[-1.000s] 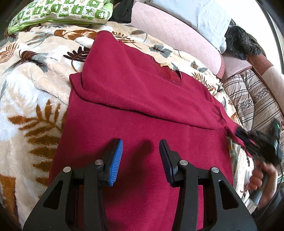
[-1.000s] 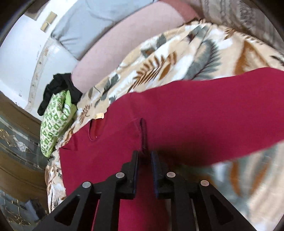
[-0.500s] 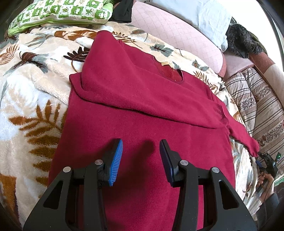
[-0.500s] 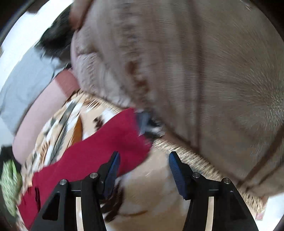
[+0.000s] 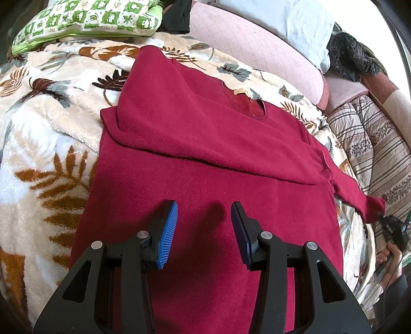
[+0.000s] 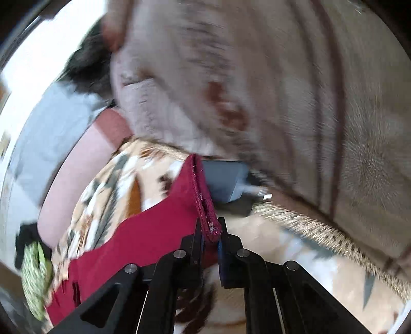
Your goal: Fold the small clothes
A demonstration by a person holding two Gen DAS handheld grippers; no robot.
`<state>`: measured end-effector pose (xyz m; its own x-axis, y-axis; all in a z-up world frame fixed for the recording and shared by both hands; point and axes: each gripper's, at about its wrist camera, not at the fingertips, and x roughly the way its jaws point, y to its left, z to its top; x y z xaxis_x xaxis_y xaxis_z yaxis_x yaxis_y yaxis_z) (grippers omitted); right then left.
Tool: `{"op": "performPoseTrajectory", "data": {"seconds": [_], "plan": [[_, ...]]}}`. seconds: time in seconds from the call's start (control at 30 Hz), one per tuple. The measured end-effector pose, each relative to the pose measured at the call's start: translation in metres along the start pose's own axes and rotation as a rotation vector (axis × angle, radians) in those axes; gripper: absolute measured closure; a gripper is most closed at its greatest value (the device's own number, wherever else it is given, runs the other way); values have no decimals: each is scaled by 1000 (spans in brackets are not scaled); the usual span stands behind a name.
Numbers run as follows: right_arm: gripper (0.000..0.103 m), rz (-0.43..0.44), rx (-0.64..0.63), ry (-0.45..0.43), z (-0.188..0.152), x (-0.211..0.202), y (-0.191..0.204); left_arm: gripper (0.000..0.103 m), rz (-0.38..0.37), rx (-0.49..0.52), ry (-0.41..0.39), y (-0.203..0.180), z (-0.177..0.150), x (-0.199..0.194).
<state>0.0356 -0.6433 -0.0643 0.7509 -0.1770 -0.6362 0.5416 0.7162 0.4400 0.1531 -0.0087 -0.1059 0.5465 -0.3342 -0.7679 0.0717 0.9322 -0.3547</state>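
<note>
2 grippers are at work over a dark red sweater [image 5: 205,159] spread flat on a leaf-patterned blanket [image 5: 51,144] that covers the bed. One sleeve is already folded across the chest, making a slanted flap below the neckline, where a small tan label shows. The other sleeve [image 5: 359,195] runs out to the right edge of the blanket, with its cuff [image 6: 205,205] at the far end.

Over the lower body of the sweater the left gripper [image 5: 203,228] hovers, its blue-padded fingers [image 5: 168,231] set moderately apart with nothing between them; only red knit shows in the gap, and the pads are not pinching it.

Out at the sleeve end, the right gripper [image 6: 211,237] has just closed its jaws, and the cuff is pinched between them, its hem standing up just beyond the fingertips. From the left wrist view that same gripper appears small and dark at the tip of the sleeve, with a hand [image 5: 390,257] wrapped around its handle.

Beyond the blanket, a green and white patterned pillow [image 5: 90,20] lies at the far left, a pink quilted cushion [image 5: 257,48] runs along the back, and a striped beige quilt [image 5: 380,149] sits to the right. The right wrist view is blurred, and a grey boxy object [image 6: 223,182] sits just behind the cuff; I cannot tell what it is.
</note>
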Motion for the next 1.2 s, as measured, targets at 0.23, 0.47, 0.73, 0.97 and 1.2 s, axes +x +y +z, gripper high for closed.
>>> {"op": "performPoseTrajectory", "data": {"seconds": [0.23, 0.47, 0.73, 0.97, 1.2], "plan": [[96, 295, -339, 51, -40, -12, 185, 60, -40, 2, -31, 0, 0, -10], [96, 517, -513, 234, -142, 23, 365, 60, -62, -16, -33, 4, 1, -13], [69, 417, -499, 487, -219, 93, 383, 60, -93, 6, -65, -2, 1, -22], [38, 292, -539, 339, -208, 4, 315, 46, -240, 28, -65, -43, 51, -6], [38, 339, -393, 370, -226, -23, 261, 39, -314, -2, 181, -77, 70, 77]]}}
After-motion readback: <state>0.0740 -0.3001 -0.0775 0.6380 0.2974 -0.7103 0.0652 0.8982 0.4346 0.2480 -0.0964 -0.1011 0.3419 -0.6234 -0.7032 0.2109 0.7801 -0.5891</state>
